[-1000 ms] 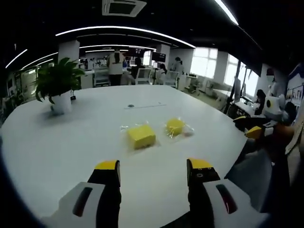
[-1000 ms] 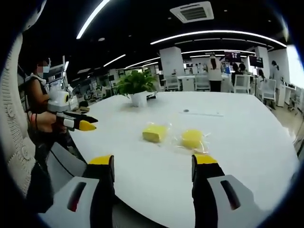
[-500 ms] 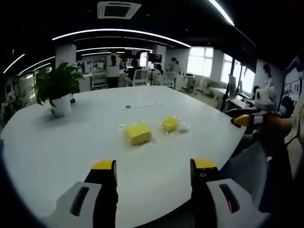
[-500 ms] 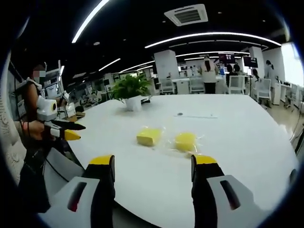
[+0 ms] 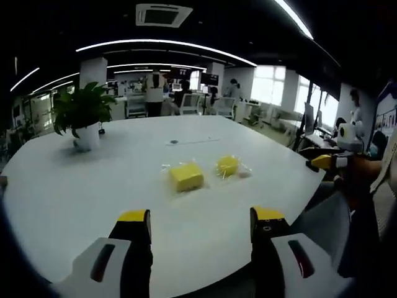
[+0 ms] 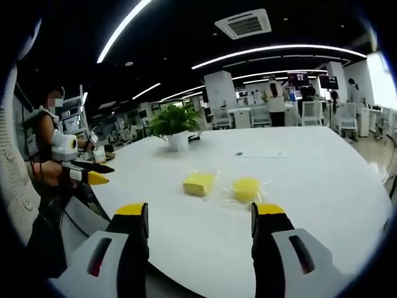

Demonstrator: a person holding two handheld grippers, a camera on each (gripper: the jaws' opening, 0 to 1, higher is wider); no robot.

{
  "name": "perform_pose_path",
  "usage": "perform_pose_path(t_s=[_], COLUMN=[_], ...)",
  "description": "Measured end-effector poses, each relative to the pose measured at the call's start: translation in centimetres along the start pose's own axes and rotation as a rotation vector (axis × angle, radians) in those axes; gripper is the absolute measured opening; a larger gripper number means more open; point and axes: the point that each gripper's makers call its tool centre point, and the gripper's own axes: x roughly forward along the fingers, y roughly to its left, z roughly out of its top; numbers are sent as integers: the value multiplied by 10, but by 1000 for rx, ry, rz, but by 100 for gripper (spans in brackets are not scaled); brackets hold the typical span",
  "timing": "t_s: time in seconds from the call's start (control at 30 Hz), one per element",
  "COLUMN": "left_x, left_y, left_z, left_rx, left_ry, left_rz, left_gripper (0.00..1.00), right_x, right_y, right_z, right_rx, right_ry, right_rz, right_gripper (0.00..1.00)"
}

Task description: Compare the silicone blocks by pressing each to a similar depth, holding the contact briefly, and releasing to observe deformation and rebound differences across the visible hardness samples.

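Now I see both grippers, left [image 5: 198,222] and right [image 6: 200,216], spread wide, holding nothing; the square block [image 5: 185,176] and round block [image 5: 227,165] lie at twelve o'clock on the table [image 5: 93,180], the square one's long axis running toward two o'clock.

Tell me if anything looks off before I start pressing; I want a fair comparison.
Nothing stands out. The square yellow block and the round yellow block lie flat and apart on the white table, each in a crinkled clear wrapper. Both the left gripper and the right gripper are open, short of the blocks.
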Motion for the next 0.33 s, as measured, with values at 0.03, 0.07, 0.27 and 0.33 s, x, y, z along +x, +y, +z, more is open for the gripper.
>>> perform_pose_path(t_s=[0.03,0.07,0.27,0.33], left_x=[0,0,-2,-2], left_y=[0,0,3,3], left_z=[0,-1,-2,-2], left_rx=[3,3,-8,-13], left_ry=[1,2,6,1], left_rz=[-3,-4,-8,-9], left_gripper=[64,64,63,62], right_x=[0,0,-1,0], right_y=[1,2,6,7], right_z=[-1,-1,-3,-4], right_rx=[-5,-6,0,6], right_ry=[2,4,8,6], right_rz=[1,2,-6,-6], right_gripper=[63,63,64,64])
